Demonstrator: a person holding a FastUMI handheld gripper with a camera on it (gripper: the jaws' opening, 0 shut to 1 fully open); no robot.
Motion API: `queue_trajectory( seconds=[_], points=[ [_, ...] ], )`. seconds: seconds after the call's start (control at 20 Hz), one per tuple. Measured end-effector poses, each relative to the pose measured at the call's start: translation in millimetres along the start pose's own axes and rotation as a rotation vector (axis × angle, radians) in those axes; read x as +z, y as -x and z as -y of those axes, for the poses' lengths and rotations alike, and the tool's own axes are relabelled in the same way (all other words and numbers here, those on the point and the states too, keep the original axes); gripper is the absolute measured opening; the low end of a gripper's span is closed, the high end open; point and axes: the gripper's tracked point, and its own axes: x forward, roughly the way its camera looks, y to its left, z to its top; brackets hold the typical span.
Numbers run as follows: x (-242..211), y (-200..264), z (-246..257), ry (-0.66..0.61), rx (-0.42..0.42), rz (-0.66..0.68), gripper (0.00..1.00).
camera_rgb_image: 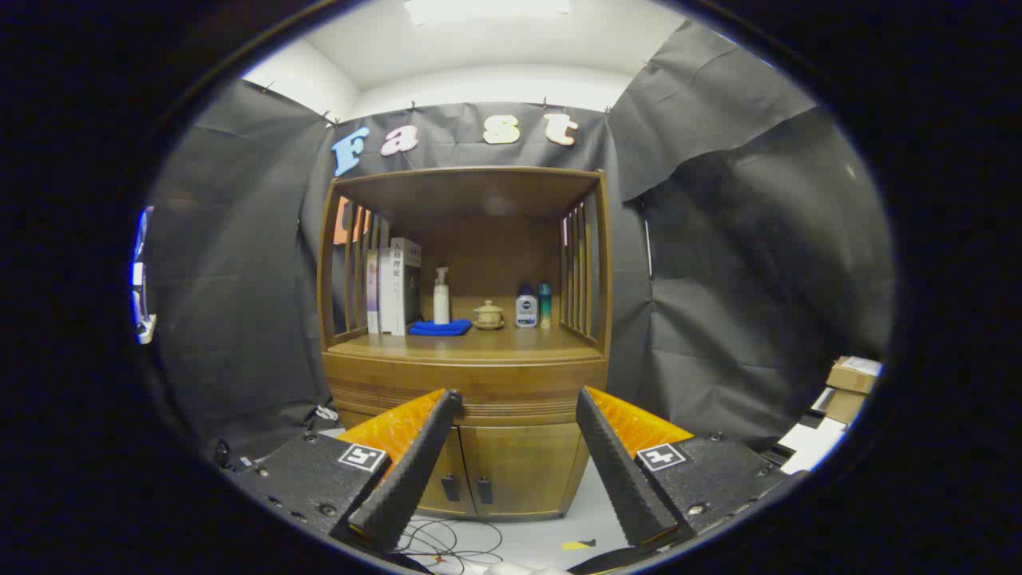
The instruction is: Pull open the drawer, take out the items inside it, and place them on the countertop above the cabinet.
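A wooden cabinet (467, 263) stands against the booth's wall, some way beyond my fingers. Its drawer (467, 387) sits shut under the countertop (471, 345), just above the two lower doors (495, 471). My gripper (517, 397) is open, held well back from the cabinet, with nothing between the fingers. The drawer front shows in the gap between the fingertips. What lies inside the drawer is hidden.
On the countertop stand books (391, 287) at the left, a white spray bottle (441, 297), a folded blue cloth (441, 327), a small lidded cup (488, 315) and two bottles (533, 307). Slatted sides enclose the shelf. Cables (447, 543) lie on the floor; cardboard boxes (850, 379) sit at the right.
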Motion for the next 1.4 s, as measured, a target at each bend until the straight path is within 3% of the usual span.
queue_trajectory(
  seconds=[0.75, 1.4],
  points=[
    [-10, -16, 2, -0.010, 0.008, -0.032, 0.99],
    [-39, -130, -69, 0.034, 0.086, -0.047, 0.99]
  ],
)
